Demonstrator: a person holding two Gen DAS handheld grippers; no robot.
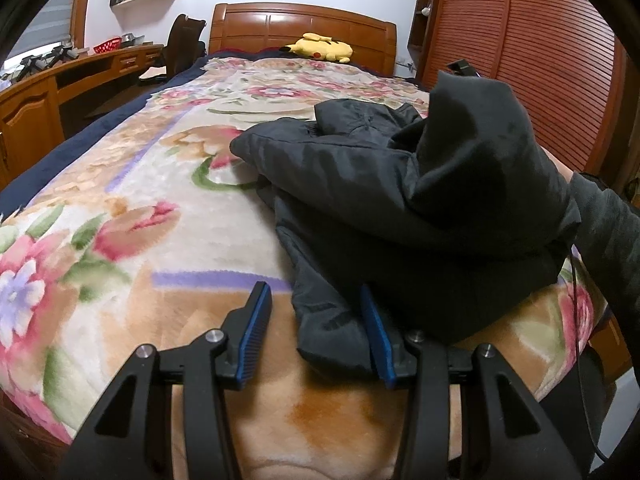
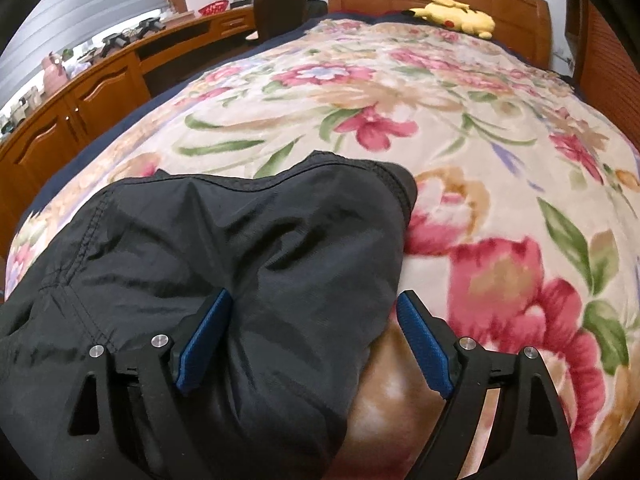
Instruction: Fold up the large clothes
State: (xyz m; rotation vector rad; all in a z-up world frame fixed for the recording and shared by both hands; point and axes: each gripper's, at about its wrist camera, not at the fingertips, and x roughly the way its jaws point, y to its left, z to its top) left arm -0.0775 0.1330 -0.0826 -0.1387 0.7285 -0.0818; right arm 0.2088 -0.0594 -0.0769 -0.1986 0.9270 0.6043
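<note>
A large black padded jacket (image 1: 360,208) lies bunched on a bed with a floral blanket (image 1: 168,184). My left gripper (image 1: 316,300) is open at the bed's near edge. A corner of the jacket lies between its blue pads (image 1: 376,332), against the right pad. In the right wrist view the jacket (image 2: 240,248) fills the lower left. My right gripper (image 2: 316,308) is open, with jacket cloth lying between its jaws and over the left pad (image 2: 204,332). The right gripper itself is hidden under the raised cloth in the left wrist view.
A yellow plush toy (image 1: 320,48) lies by the wooden headboard (image 1: 300,28). A wooden desk (image 1: 60,80) with a chair (image 1: 180,44) runs along the left. A slatted wooden wardrobe (image 1: 540,60) stands at the right. The person's dark sleeve (image 1: 608,232) is at the right.
</note>
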